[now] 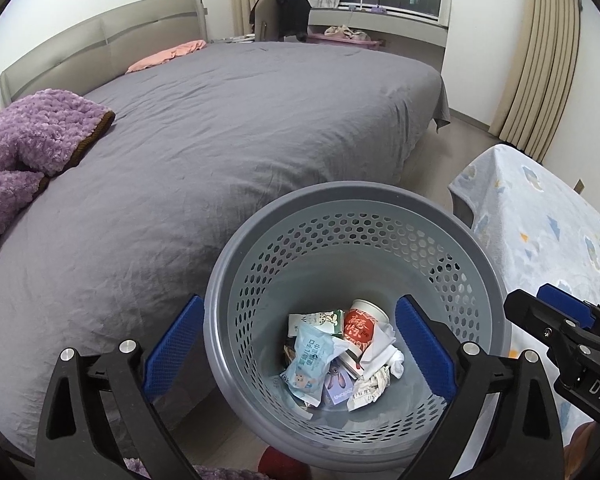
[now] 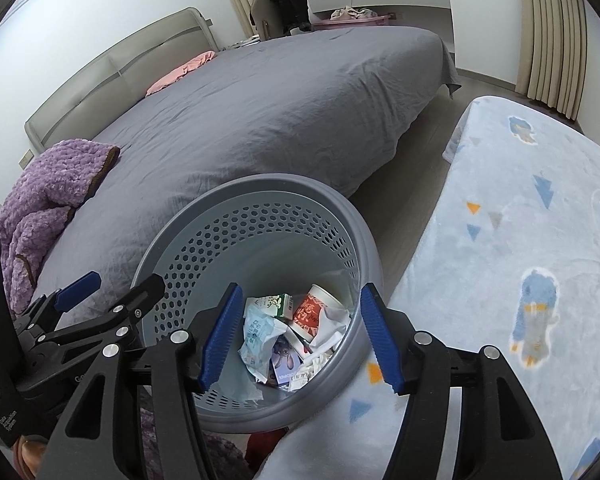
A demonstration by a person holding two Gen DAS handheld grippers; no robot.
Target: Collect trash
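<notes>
Left gripper [image 1: 296,344] spread wide, right gripper [image 2: 302,336] partly spread; neither holds anything, both hang over the grey bin [image 1: 492,292]. Trash [image 1: 336,356] lies on the bin's bottom: cup, wrappers, crumpled paper. Drop looks done; next, probably, hunt for remaining litter, none visible here.

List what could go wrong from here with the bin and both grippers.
1. The left gripper is open with its pads either side of the wastebasket rim; pulling back carelessly could catch the rim and tip it.
2. The right gripper hovers open above the trash; swinging toward the left gripper could make them collide.
</notes>
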